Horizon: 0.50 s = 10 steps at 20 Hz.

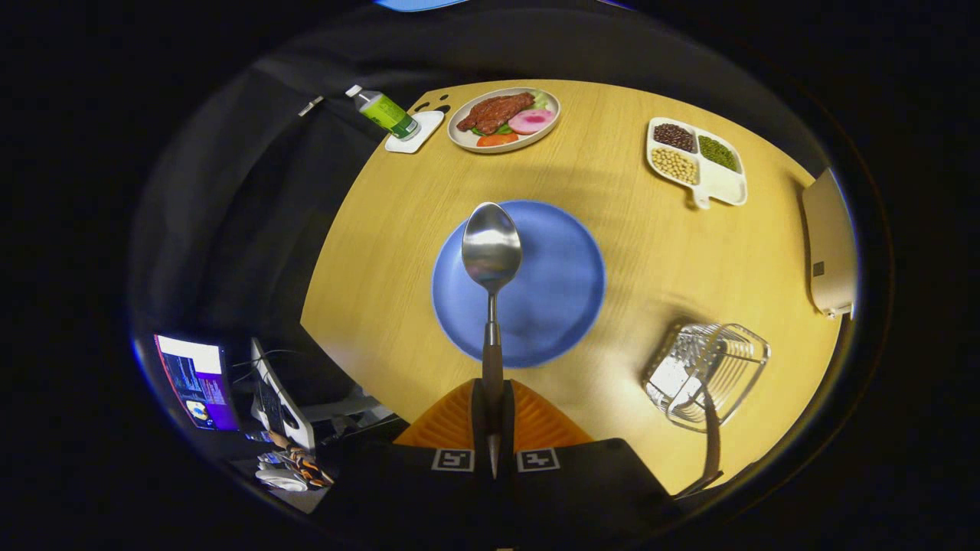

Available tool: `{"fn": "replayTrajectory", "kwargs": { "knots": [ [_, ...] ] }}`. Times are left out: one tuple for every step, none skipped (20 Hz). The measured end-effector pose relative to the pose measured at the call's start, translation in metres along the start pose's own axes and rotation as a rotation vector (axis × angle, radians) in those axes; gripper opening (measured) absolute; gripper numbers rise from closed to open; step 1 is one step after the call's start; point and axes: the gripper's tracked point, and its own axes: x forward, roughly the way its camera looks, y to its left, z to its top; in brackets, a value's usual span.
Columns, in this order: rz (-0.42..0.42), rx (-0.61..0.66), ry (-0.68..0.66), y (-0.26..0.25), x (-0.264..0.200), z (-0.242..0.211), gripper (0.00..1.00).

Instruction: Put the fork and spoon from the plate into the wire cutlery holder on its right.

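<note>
We see the tongs (492, 428) clenched on the dark handle of the spoon (491, 249), both orange fingers (453, 422) pressing it from either side. The spoon stands out straight ahead of them, toward twelve o'clock, its bowl lifted above the blue plate (559, 283); the plate lies on the wooden table (628, 229) just beyond the fingers. At about three o'clock from the plate, and apart from it, sits the wire cutlery holder (708, 371), with a dark handle (712, 428) leaning out of it toward six o'clock; we cannot tell whether this is the fork. Farther across the table, at twelve o'clock from the plate, we note an oval dish of food (504, 119), at eleven o'clock a bottle (385, 113) on a white coaster (417, 136), and at one o'clock a white divided tray of beans (695, 161). A tan box (829, 245) lies at the table's edge, at about three o'clock.
</note>
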Motion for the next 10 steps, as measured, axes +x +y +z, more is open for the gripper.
{"fn": "replayTrajectory", "kwargs": {
  "knots": [
    [-0.010,-0.007,0.010,-0.009,-0.012,-0.004,0.05],
    [-0.023,-0.022,0.023,-0.018,-0.024,-0.008,0.05],
    [-0.038,-0.038,0.037,-0.027,-0.034,-0.012,0.05],
    [-0.058,-0.053,0.050,-0.038,-0.045,-0.016,0.06],
    [-0.085,-0.061,0.068,-0.050,-0.053,-0.020,0.05],
    [-0.102,-0.071,0.098,-0.060,-0.061,-0.026,0.05],
    [-0.113,-0.080,0.126,-0.067,-0.067,-0.031,0.05],
    [-0.122,-0.086,0.150,-0.076,-0.073,-0.035,0.05],
    [-0.127,-0.087,0.172,-0.084,-0.077,-0.037,0.05],
    [-0.128,-0.085,0.195,-0.090,-0.080,-0.040,0.05]
  ]
}}
